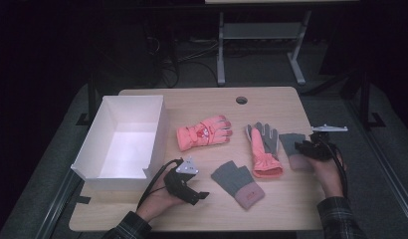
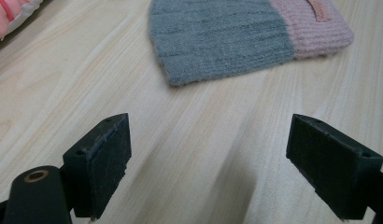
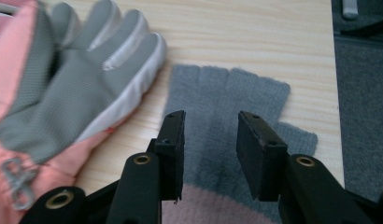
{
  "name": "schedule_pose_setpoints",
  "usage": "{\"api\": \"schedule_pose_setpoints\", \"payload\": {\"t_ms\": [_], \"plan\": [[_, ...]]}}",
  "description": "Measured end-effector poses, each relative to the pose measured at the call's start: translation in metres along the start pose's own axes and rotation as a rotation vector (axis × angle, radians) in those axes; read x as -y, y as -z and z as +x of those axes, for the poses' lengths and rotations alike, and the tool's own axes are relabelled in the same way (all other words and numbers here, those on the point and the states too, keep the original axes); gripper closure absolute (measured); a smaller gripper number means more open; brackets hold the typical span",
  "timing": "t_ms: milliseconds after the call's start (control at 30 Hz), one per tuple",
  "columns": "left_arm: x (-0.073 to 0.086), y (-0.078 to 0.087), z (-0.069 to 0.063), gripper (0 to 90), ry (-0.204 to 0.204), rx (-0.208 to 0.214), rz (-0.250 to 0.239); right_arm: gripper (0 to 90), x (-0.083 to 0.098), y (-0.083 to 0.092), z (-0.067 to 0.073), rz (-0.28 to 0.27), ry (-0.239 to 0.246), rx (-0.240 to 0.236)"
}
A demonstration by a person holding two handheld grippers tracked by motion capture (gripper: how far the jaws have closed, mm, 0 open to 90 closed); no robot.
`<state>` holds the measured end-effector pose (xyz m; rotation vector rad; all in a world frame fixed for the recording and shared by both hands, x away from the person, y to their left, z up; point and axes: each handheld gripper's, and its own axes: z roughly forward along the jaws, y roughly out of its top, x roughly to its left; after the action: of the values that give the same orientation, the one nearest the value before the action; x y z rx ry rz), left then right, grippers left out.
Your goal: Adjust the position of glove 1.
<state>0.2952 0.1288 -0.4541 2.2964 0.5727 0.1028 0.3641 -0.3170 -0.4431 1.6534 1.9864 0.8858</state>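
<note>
Left gripper (image 1: pixel 202 195): fingers wide apart, empty, low over the table (image 1: pixel 286 199).
Near knit glove (image 1: pixel 239 183): just beyond; pink cuff tab unreadable.
Right gripper (image 3: pixel 210 149): fingers part-open, straddling far knit glove (image 3: pixel 227 93), no grip seen.
Ski glove (image 3: pixel 73 88): beside it.

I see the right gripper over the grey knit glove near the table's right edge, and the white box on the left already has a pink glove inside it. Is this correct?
Not quite. The right gripper is over the grey knit glove near the right edge, but the white box holds nothing, as the high view shows. The pink glove lies on the table beside it.
</note>
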Motion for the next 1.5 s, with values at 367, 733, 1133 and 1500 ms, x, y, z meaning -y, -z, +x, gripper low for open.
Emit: {"api": "schedule_pose_setpoints", "payload": {"t_ms": [367, 733, 1133, 1500], "plan": [[0.0, -0.001, 0.001, 13.7, 0.002, 0.003, 0.01, 66.1, 0.011, -0.017, -0.004, 0.068, -0.026, 0.053], [0.001, -0.002, 0.002, 13.9, -0.001, 0.001, 0.023, 84.5, 0.013, -0.017, -0.001, 0.059, -0.024, 0.063], [0.002, -0.002, 0.004, 14.0, 0.015, 0.008, 0.023, 85.9, 0.007, 0.002, -0.011, 0.014, -0.035, 0.006], [0.002, -0.002, 0.004, 14.0, 0.027, 0.011, 0.012, 85.9, 0.0, 0.033, -0.011, -0.033, -0.026, -0.051]]}}
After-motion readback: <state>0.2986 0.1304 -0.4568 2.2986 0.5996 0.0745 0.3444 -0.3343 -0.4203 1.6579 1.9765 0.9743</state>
